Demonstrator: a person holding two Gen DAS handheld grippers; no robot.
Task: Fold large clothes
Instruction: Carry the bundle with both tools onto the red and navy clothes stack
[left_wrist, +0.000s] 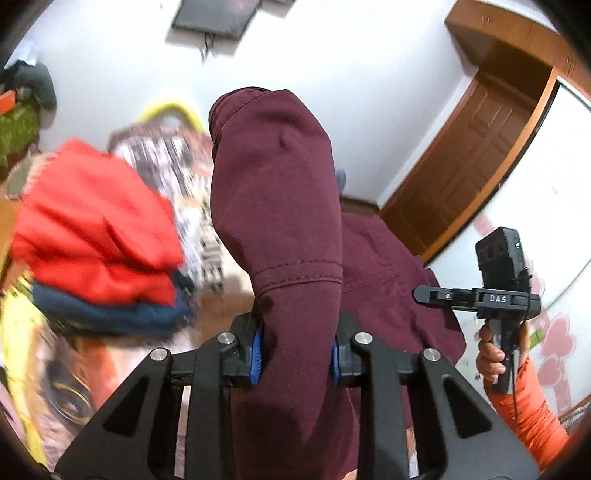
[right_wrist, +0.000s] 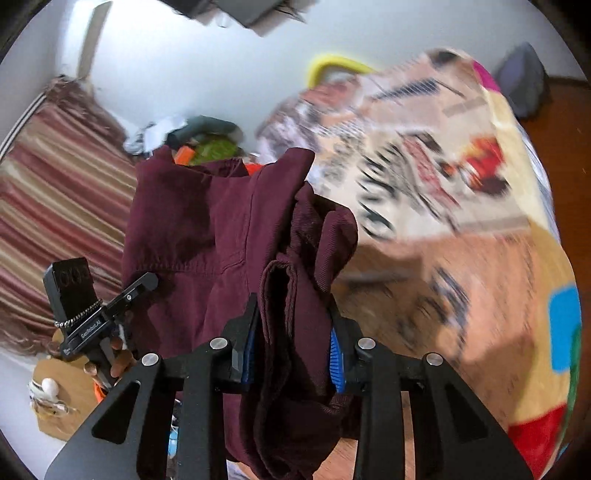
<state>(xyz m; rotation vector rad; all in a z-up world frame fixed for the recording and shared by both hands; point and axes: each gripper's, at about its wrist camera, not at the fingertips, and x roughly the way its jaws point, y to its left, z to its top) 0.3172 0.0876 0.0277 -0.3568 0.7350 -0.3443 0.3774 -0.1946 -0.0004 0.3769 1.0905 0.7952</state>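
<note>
Holding: we've got the maroon garment (left_wrist: 280, 206) pinched in both claws, up off the bed and hanging between them.
Left claw (left_wrist: 297, 354): mostly closed, blue pads biting a thick bunched fold that sticks straight out past the fingertips, with a stitched hem just ahead of the pads.
Right claw (right_wrist: 291, 354): same deal, narrow gap, jaws clamped on a rolled-up wad of several layers; looks like a seam edge or cuff right between the pads.
Where the cloth is: rest of it drapes from the right claw across to the left one, sagging below both.
Risk 1, slip: we reckon the grips are on lumpy bunches, not flat edges, so a quick shake could pull a layer out of either claw.
Risk 2, wrong corners: can't tell which parts we've actually grabbed, so spreading it might come out twisted.
Risk 3, snagging: the pile with the red garment (left_wrist: 96, 221) and the navy one (left_wrist: 110, 314) sits off to the left claw's left, so a low swing could drag it.
Risk 4, landing: the printed bedspread (right_wrist: 461, 240) ahead of the right claw is blurred, so judging a clear spot is guesswork.
</note>
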